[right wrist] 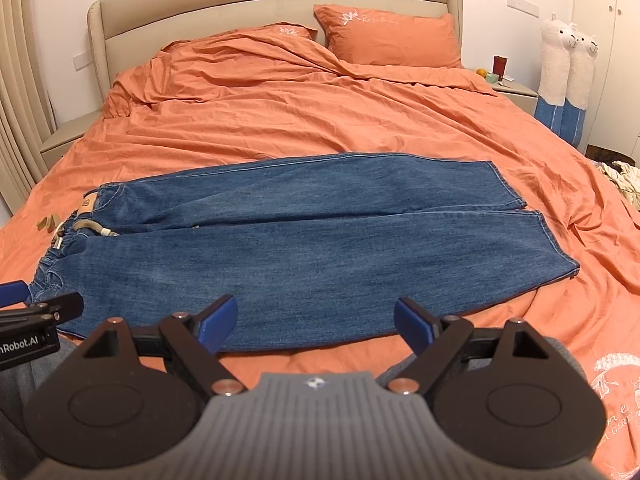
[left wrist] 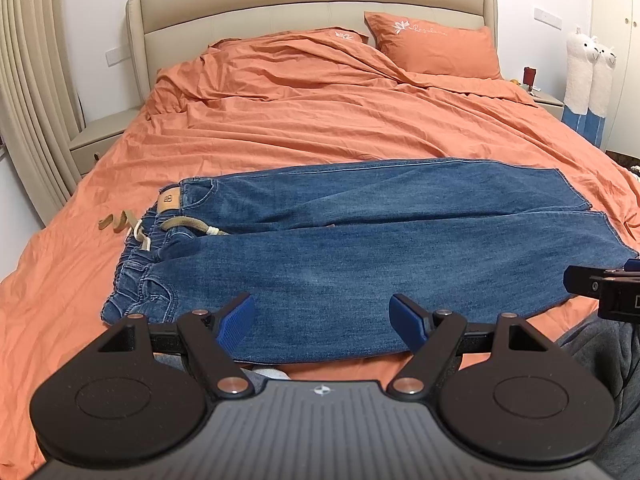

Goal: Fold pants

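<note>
Blue jeans (left wrist: 340, 248) lie spread flat across the orange bed, waistband at the left, both legs running to the right, hems at the right. They also show in the right wrist view (right wrist: 304, 240). A tan drawstring (left wrist: 120, 220) trails left of the waistband. My left gripper (left wrist: 322, 320) is open and empty, hovering over the near edge of the near leg. My right gripper (right wrist: 316, 322) is open and empty, over the same near edge further right. Each gripper's side shows in the other's view, the right gripper (left wrist: 608, 284) and the left gripper (right wrist: 24, 312).
The bed has a wrinkled orange duvet (left wrist: 320, 112), orange pillows (left wrist: 436, 44) and a beige headboard (left wrist: 312, 4). Nightstands stand left (left wrist: 100, 136) and right (right wrist: 514, 90). Plush alpacas (right wrist: 568, 76) lean on the right wall. Curtains (left wrist: 28, 80) hang at left.
</note>
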A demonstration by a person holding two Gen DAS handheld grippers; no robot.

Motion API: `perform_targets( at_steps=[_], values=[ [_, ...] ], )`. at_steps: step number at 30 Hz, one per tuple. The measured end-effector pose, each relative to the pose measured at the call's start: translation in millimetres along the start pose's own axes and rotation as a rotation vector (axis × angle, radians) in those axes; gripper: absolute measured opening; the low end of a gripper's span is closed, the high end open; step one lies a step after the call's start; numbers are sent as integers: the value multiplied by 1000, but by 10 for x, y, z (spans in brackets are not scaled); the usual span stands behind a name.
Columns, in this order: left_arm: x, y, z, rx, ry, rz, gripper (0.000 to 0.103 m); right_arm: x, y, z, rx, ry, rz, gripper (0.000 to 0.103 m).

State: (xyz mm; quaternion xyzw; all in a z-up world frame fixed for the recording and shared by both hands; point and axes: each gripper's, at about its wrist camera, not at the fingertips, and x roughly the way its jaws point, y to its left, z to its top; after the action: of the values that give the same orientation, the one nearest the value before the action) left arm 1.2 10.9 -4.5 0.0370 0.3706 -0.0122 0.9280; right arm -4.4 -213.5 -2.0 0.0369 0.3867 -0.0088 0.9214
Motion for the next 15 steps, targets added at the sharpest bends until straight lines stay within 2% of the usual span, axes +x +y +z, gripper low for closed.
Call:
perform_targets(
  at_steps=[15],
  values=[
    [-3,-2,-6,2,0,0,90,11,0,-4,6,5,-2,82]
  ],
)
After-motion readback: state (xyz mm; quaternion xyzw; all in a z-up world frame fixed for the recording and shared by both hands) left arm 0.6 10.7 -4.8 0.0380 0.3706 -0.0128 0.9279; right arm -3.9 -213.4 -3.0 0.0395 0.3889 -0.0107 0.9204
